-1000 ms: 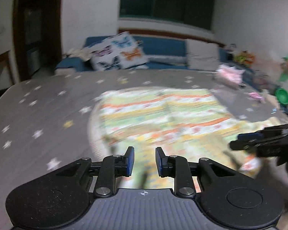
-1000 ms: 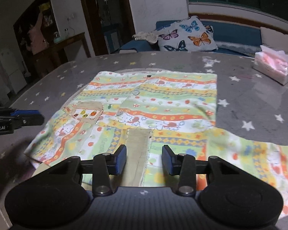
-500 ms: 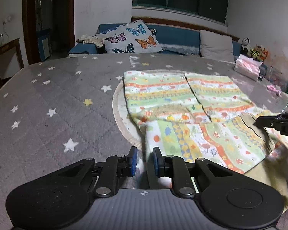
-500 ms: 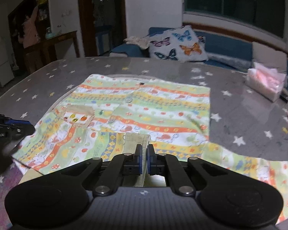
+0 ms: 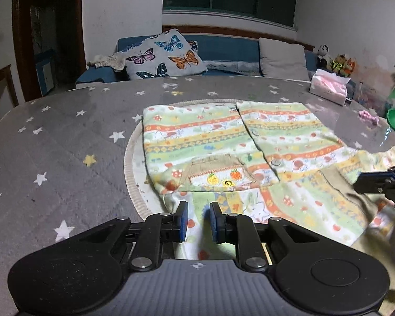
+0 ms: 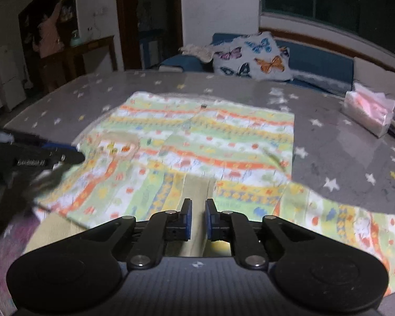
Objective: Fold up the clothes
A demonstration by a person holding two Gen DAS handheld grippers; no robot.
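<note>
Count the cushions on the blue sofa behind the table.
2: a butterfly cushion at the sofa's left end, a plain grey cushion to its right. Others may be hidden by the table.

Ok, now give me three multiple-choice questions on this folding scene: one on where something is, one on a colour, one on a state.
1. Where is the tissue box?
A. On the sofa
B. On the table, off the shirt
C. On top of the shirt

2. What colour is the table cover?
A. Grey with stars
B. Plain red
C. Green checks

3. How do the left claw's jaws stand?
A. Pressed together
B. Out of view
C. Apart, with a gap

Answers:
1 B: the tissue box sits on the table's far right, apart from the shirt.
2 A: the table cover is grey with stars.
3 C: the shirt shows through the gap in the left claw.
</note>
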